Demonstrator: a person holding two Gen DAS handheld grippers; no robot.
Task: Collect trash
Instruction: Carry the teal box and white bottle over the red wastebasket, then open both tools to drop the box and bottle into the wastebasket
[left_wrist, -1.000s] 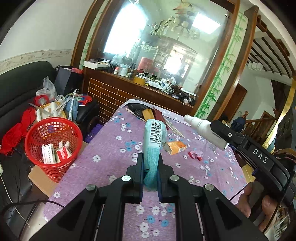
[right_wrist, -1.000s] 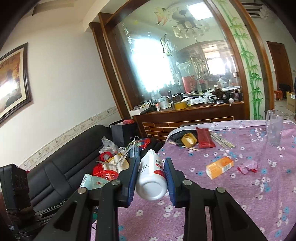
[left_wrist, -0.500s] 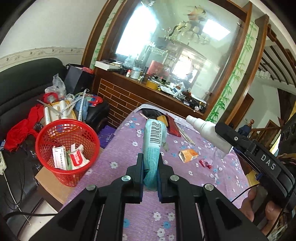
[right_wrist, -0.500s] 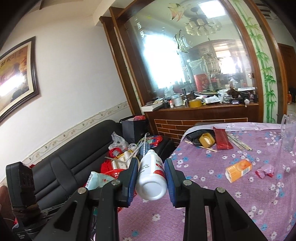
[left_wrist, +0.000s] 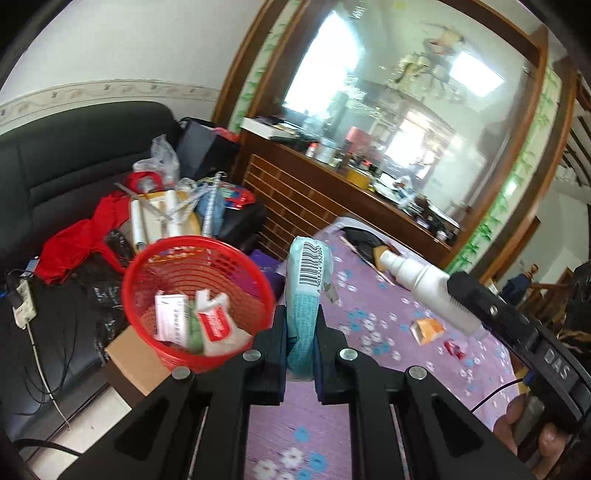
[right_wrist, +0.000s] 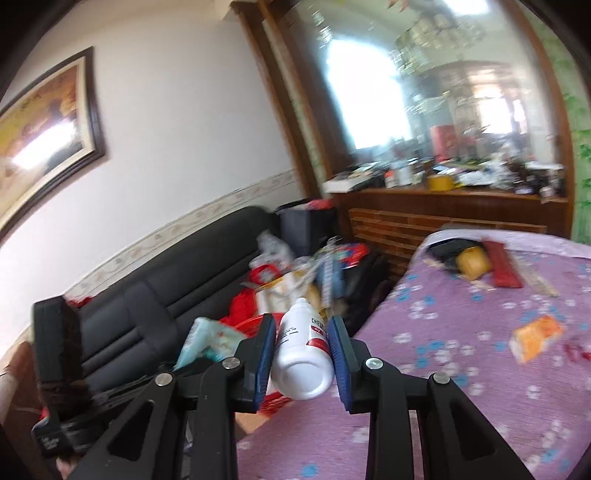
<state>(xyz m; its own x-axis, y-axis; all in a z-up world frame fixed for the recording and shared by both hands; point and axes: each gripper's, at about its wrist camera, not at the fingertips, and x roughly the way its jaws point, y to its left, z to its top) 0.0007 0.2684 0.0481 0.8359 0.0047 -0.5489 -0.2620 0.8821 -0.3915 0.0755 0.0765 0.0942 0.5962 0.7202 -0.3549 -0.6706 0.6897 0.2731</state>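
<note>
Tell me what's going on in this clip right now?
A person clearing trash holds a claw in each hand. The left claw is shut on a teal packet, beside the red basket that already holds a few wrappers. The right claw grips a white bottle. An orange box and a small red wrapper lie on the purple tablecloth.

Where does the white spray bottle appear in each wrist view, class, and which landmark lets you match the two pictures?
Left wrist view: the white spray bottle is right of centre, nozzle pointing left, held by the right gripper.
Right wrist view: the bottle is at bottom centre, clamped between the blue-padded fingers.
Shared landmark: the orange box on the purple tablecloth.
</note>
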